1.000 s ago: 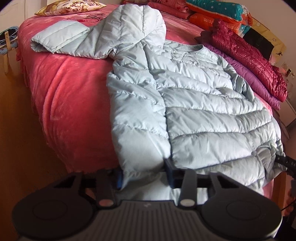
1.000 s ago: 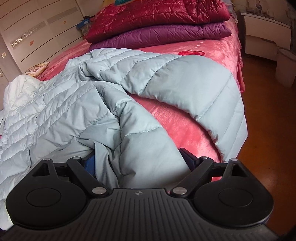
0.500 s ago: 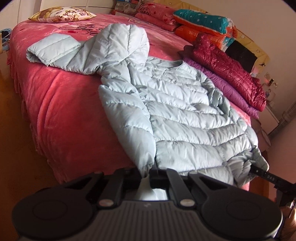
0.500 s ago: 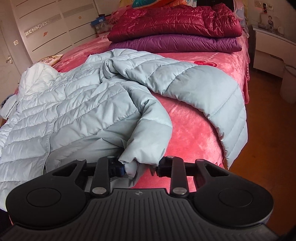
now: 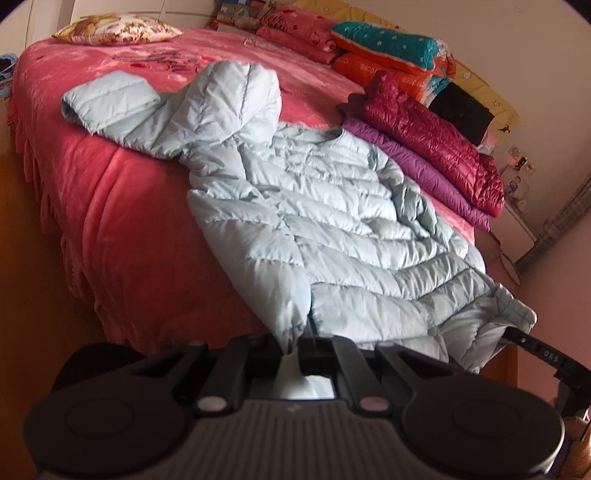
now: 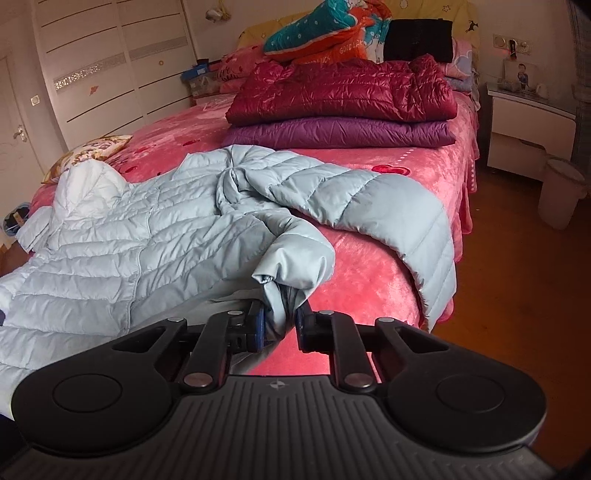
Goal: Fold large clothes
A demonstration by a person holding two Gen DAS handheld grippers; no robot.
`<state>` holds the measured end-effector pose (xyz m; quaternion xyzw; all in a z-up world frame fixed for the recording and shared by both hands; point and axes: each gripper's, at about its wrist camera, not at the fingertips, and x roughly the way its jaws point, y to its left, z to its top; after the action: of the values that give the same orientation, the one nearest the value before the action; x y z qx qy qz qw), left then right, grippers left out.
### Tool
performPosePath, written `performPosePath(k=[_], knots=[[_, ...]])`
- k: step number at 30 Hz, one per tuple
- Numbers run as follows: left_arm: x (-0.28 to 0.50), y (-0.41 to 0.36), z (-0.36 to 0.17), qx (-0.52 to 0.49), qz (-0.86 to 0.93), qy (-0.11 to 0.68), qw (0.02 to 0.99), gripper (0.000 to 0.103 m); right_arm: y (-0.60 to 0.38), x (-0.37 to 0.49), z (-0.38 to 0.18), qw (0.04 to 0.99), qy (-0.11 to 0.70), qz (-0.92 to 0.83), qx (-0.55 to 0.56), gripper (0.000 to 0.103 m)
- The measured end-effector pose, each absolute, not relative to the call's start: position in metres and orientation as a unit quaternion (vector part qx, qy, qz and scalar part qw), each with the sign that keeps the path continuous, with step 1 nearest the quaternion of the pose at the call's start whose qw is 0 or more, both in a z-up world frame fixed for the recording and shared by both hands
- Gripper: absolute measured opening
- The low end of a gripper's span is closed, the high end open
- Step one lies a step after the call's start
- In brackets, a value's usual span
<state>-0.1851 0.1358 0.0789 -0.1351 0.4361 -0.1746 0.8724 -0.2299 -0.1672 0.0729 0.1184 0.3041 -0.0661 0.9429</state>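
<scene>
A pale blue hooded puffer jacket point(image 5: 332, 229) lies spread on the pink bed point(image 5: 110, 221), hood toward the far end. One sleeve is stretched to the far left, the other drapes over the bed's right edge point(image 6: 406, 221). My left gripper point(image 5: 291, 350) is shut on the jacket's bottom hem at the left front corner, lifted off the bed edge. My right gripper point(image 6: 280, 325) holds the bunched right hem corner point(image 6: 291, 266), its jaws closing tight with the blue pads pressing the fabric. The right gripper's finger point(image 5: 535, 350) also shows at the jacket's lower right corner in the left wrist view.
Folded dark red point(image 6: 340, 92) and purple point(image 6: 340, 133) puffer jackets are stacked at the bed's right side, with folded quilts point(image 5: 388, 48) behind. A patterned pillow point(image 5: 118, 31) lies far left. A bedside table point(image 6: 524, 133) and bin point(image 6: 561, 192) stand on the wooden floor.
Both grippers went from open around the hem to shut on it. Both rose and drew back, pulling the hem corners off the bed edge.
</scene>
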Motion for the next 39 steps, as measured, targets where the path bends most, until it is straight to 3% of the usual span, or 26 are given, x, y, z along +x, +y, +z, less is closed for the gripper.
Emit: performPosePath(k=[6, 7, 10, 13, 18, 22, 27, 36, 39], knots=[[-0.176, 0.14, 0.076, -0.128, -0.161, 0.452, 0.868, 0.01, -0.178, -0.238, 0.07, 0.928, 0.331, -0.085, 0.149, 0.019], [-0.176, 0.141, 0.078, -0.126, -0.156, 0.449, 0.871, 0.017, -0.18, -0.237, 0.069, 0.925, 0.336, -0.085, 0.156, 0.021], [-0.178, 0.152, 0.088, -0.122, -0.139, 0.434, 0.882, 0.031, -0.184, -0.241, 0.068, 0.923, 0.334, -0.089, 0.172, 0.037], [-0.181, 0.159, 0.102, -0.11, -0.124, 0.41, 0.897, 0.035, -0.185, -0.249, 0.073, 0.924, 0.327, -0.099, 0.174, 0.06], [-0.167, 0.15, 0.126, -0.069, -0.135, 0.353, 0.923, 0.048, -0.193, -0.263, 0.078, 0.929, 0.303, -0.115, 0.178, 0.068], [-0.137, 0.124, 0.126, -0.036, -0.159, 0.303, 0.939, 0.063, -0.206, -0.276, 0.084, 0.932, 0.273, -0.136, 0.199, 0.099], [-0.093, 0.093, 0.108, -0.003, -0.191, 0.265, 0.945, 0.073, -0.215, -0.276, 0.081, 0.926, 0.272, -0.154, 0.214, 0.1], [-0.014, 0.075, 0.077, -0.021, -0.236, 0.277, 0.931, 0.072, -0.206, -0.243, 0.073, 0.915, 0.309, -0.156, 0.208, 0.102], [0.011, 0.077, 0.065, -0.012, -0.233, 0.29, 0.928, 0.067, -0.199, -0.23, 0.071, 0.913, 0.325, -0.15, 0.194, 0.103]])
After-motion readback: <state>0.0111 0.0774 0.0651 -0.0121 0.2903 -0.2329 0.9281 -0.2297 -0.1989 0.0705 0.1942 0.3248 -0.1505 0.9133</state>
